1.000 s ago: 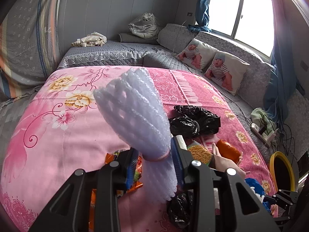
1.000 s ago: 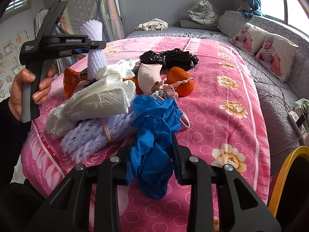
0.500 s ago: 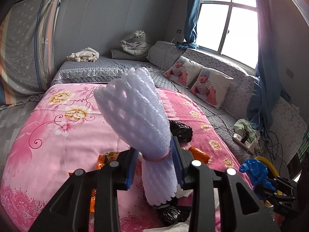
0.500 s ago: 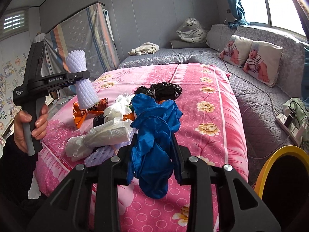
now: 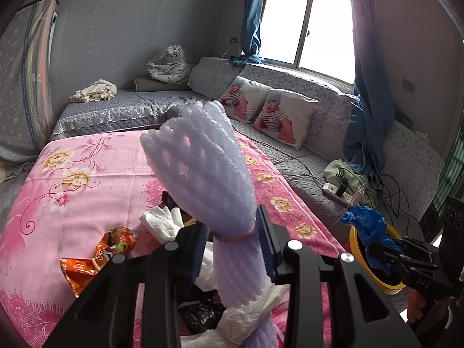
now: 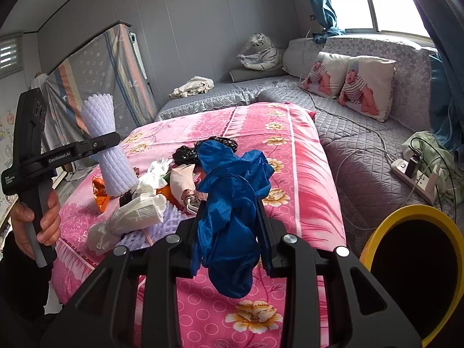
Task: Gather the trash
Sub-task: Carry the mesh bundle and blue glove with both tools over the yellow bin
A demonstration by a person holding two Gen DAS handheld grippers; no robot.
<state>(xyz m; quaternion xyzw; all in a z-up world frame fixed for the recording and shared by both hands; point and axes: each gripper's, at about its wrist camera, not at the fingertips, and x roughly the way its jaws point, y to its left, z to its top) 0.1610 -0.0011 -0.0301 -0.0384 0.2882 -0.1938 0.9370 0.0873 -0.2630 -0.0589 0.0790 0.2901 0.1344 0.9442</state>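
My left gripper (image 5: 232, 242) is shut on a white foam net bundle (image 5: 203, 171) tied with a rubber band, held upright above the pink bed; the same foam net bundle (image 6: 108, 148) shows at the left of the right wrist view. My right gripper (image 6: 230, 232) is shut on a crumpled blue glove (image 6: 232, 191), lifted over the bed's near corner. The blue glove (image 5: 366, 229) hangs just over a yellow-rimmed bin (image 5: 355, 249). That yellow-rimmed bin (image 6: 385, 223) stands beside the bed at lower right.
A heap of trash lies on the pink floral bedspread (image 6: 293, 156): white gloves (image 6: 130, 217), an orange snack wrapper (image 5: 95, 258), black bags (image 6: 188, 152), a mask (image 6: 181, 179). A power strip (image 6: 414, 177) with cables sits on the grey couch. A hand (image 6: 43, 220) holds the left gripper.
Both grippers rose off the trash heap with their loads. The views swung right: the yellow bin grew in the right wrist view, and the blue glove now hangs over it.
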